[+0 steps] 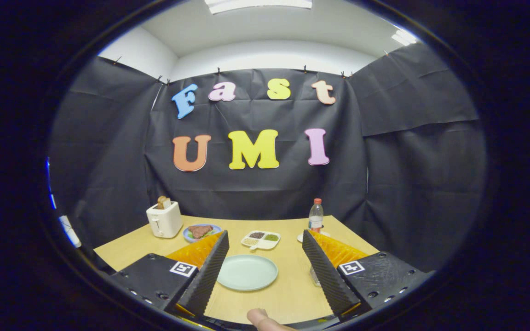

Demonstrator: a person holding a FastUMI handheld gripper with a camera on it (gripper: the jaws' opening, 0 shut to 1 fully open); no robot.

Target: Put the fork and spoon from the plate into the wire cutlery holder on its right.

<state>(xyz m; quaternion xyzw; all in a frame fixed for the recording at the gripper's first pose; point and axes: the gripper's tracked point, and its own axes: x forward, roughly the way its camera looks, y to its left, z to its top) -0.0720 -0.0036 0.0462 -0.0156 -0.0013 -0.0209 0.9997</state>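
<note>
A pale green round plate (247,272) lies on the wooden table (288,294), between my two fingers and nearer than their tips. Its visible face is bare. My gripper (265,233) is open wide, held above the table's near side, with nothing between the fingers. Just right of the plate, a sliver of a see-through or wire object (313,276) peeks out from behind my right finger (327,271). Most of it is hidden, so I cannot tell what it holds.
At the back left stands a white toaster (164,219) with toast in it, and beside it a blue plate of food (200,231). A divided white dish (260,239) sits beyond the plate, a red-capped bottle (315,214) at the back right. A person's fingertip (259,318) shows nearest.
</note>
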